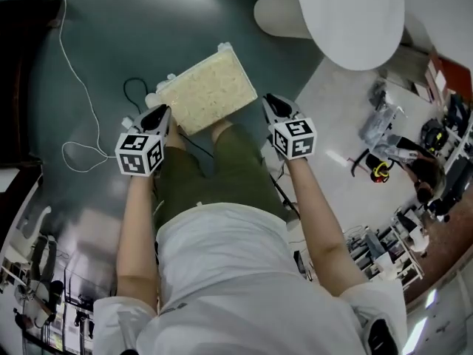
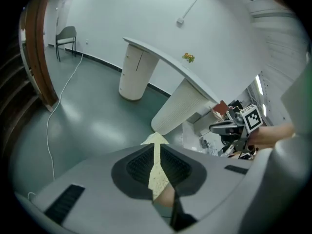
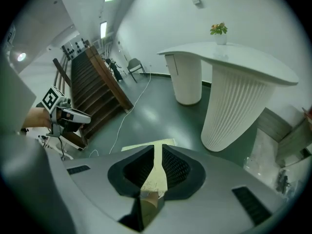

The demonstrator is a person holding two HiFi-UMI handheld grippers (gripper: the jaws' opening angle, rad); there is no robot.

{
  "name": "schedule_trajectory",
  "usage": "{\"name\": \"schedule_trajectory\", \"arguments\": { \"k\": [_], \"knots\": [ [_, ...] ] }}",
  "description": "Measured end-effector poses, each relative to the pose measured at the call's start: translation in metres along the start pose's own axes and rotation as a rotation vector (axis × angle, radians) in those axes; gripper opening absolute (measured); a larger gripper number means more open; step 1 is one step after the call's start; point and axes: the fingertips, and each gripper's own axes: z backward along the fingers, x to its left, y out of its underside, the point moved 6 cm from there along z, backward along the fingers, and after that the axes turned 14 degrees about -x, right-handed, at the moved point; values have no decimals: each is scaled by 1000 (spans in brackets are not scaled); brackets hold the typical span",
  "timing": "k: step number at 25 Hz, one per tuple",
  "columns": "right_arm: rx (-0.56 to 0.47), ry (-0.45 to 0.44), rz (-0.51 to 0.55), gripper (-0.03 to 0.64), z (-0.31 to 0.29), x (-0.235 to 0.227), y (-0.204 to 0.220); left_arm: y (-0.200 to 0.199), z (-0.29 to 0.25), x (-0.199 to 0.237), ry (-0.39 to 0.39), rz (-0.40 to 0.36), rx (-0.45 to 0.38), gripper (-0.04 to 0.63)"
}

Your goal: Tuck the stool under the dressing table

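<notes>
The stool (image 1: 207,91) has a cream, fuzzy rectangular seat and stands on the dark green floor just in front of the person's legs. My left gripper (image 1: 160,114) hangs at the seat's left near corner and my right gripper (image 1: 273,103) at its right near corner, both pointing down. In each gripper view only a thin slit shows between the jaws, with the stool (image 2: 155,140) (image 3: 134,146) behind it and nothing held. The white dressing table (image 1: 355,13) (image 2: 161,58) (image 3: 234,57), on ribbed pedestal legs, stands beyond the stool to the right.
A white cable (image 1: 80,87) and a black cable (image 1: 131,89) lie on the floor left of the stool. Tools and clutter (image 1: 414,161) crowd the pale floor at the right. A chair (image 2: 66,35) stands by the far wall; wooden stairs (image 3: 92,82) rise at the left.
</notes>
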Motion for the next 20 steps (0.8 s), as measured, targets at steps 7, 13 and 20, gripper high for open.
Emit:
{"name": "schedule_trajectory", "arguments": {
  "k": [7,13,20],
  "knots": [
    [91,52,-32,83,-50,-11,48,61,-20,50,-36,85,91,117],
    [166,78,-97,134,-86,-24,96,114,-44,94,-77,195,145,206],
    [235,138,-203,305,-106,-34,157,165,-77,131,-105,304,175,297]
  ]
}}
